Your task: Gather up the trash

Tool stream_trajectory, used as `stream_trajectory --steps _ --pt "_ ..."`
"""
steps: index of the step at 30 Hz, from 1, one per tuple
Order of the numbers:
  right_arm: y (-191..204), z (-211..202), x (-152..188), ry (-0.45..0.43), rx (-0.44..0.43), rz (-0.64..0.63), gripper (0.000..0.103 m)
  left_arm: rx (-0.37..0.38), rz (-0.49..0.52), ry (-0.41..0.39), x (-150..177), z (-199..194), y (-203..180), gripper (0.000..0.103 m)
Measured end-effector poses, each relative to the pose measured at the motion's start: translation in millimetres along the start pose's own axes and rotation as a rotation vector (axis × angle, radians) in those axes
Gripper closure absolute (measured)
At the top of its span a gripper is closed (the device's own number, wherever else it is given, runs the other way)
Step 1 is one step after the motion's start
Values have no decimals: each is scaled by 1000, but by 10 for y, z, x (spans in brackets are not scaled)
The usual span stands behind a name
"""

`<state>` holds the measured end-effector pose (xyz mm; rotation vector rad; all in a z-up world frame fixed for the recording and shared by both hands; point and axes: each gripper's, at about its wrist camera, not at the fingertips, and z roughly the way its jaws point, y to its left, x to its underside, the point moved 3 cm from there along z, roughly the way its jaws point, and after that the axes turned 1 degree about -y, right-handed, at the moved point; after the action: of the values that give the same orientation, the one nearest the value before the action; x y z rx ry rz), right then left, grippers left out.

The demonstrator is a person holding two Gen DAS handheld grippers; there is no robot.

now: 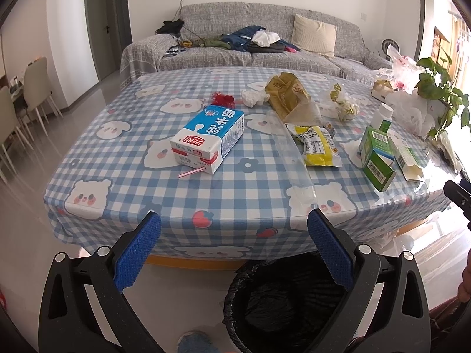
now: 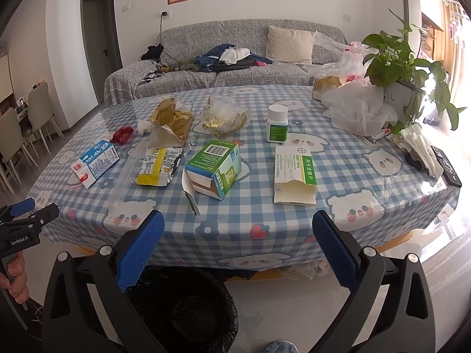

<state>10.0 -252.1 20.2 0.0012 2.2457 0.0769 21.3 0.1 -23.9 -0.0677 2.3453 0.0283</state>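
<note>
Trash lies scattered on a blue checked tablecloth (image 1: 164, 194). A blue and white milk carton (image 1: 206, 141) (image 2: 95, 163) with a pink straw lies on the left. A yellow snack wrapper (image 1: 319, 147) (image 2: 160, 166), an open green box (image 1: 375, 158) (image 2: 216, 170) and a flattened medicine box (image 2: 294, 175) lie further right. A black-lined trash bin (image 1: 282, 303) (image 2: 188, 309) stands on the floor below the table's front edge. My left gripper (image 1: 234, 241) hangs open above the bin, holding nothing. My right gripper (image 2: 238, 244) is open too and holds nothing.
A white pill bottle (image 2: 277, 123), gold wrappers (image 2: 173, 117), crumpled tissue (image 1: 253, 97), plastic bags (image 2: 356, 111) and a potted plant (image 2: 403, 67) crowd the back and right. A black remote (image 2: 446, 166) lies at the right edge. Behind is a grey sofa (image 2: 235, 79); chairs (image 1: 35, 88) stand left.
</note>
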Motion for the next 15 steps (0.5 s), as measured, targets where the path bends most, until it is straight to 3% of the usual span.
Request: stream_trajectory --steps 15 --pt "-13 4 -3 1 3 -1 6 -6 2 1 5 11 8 6"
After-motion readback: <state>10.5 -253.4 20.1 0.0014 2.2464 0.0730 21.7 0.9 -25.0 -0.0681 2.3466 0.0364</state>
